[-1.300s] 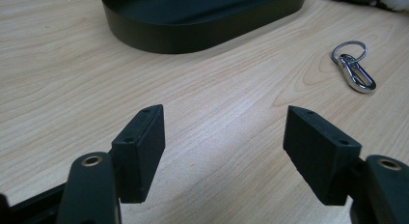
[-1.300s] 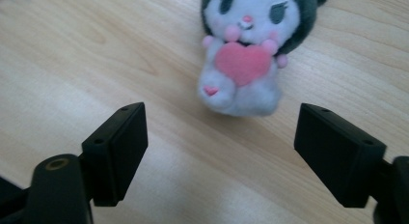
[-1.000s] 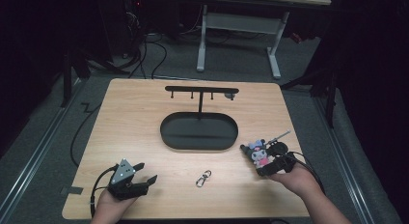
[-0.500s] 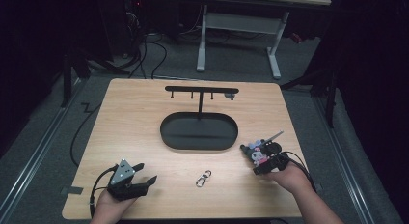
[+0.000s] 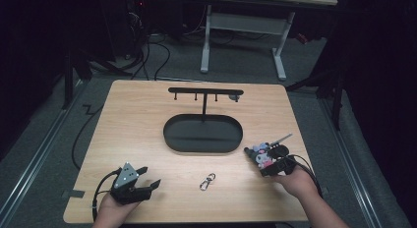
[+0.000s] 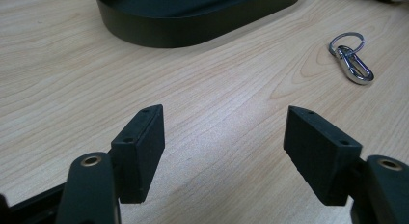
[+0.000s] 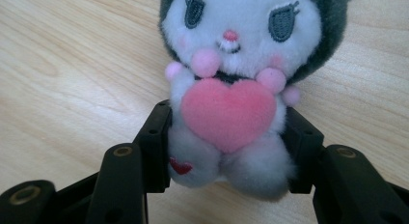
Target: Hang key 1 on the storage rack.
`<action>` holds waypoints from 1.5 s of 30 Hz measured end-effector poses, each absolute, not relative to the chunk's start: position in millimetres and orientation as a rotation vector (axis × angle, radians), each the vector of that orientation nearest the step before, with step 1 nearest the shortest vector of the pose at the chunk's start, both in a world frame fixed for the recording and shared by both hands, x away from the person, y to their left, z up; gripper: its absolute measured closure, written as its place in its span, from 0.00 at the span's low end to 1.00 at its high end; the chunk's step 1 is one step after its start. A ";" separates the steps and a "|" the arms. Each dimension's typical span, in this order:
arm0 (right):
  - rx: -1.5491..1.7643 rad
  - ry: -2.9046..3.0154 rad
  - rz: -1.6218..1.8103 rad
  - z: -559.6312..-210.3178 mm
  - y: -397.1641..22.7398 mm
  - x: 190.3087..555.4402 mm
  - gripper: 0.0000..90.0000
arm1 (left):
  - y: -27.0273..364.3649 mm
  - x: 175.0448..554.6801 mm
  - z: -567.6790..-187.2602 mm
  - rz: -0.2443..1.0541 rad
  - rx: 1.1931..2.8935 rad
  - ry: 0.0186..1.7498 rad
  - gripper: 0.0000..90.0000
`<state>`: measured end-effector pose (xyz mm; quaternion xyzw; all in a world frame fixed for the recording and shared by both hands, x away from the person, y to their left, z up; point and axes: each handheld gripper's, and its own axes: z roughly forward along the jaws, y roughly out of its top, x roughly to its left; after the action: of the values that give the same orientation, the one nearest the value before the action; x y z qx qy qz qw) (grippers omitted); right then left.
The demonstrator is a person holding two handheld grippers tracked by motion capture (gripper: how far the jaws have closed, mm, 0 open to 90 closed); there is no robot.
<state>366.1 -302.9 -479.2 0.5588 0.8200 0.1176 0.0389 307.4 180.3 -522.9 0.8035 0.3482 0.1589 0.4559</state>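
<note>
Right gripper (image 7: 226, 151) closing just now on plush toy (image 7: 241, 79), pads pressed against both sides of its lower body, toy lying on table (image 5: 147, 120) directly ahead of jaws. Left gripper (image 6: 224, 156) wide apart, holding nothing; metal clip (image 6: 354, 64) ahead and to its right, black oval tray (image 6: 193, 26) farther ahead.

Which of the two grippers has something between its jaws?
The right gripper: its jaws, just closing, press the sides of a plush toy with a pink heart. The left gripper stands open over bare table.
</note>
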 end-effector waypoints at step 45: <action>1.569 2.601 0.597 -373.3 -267.9 384.2 0.54 | 185.1 305.6 -522.8 0.408 1.969 0.874 0.34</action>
<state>384.2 -267.9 -373.3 0.5068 0.8399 0.1927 0.0230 305.6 185.1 -522.8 0.7988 0.3546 0.1657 0.4569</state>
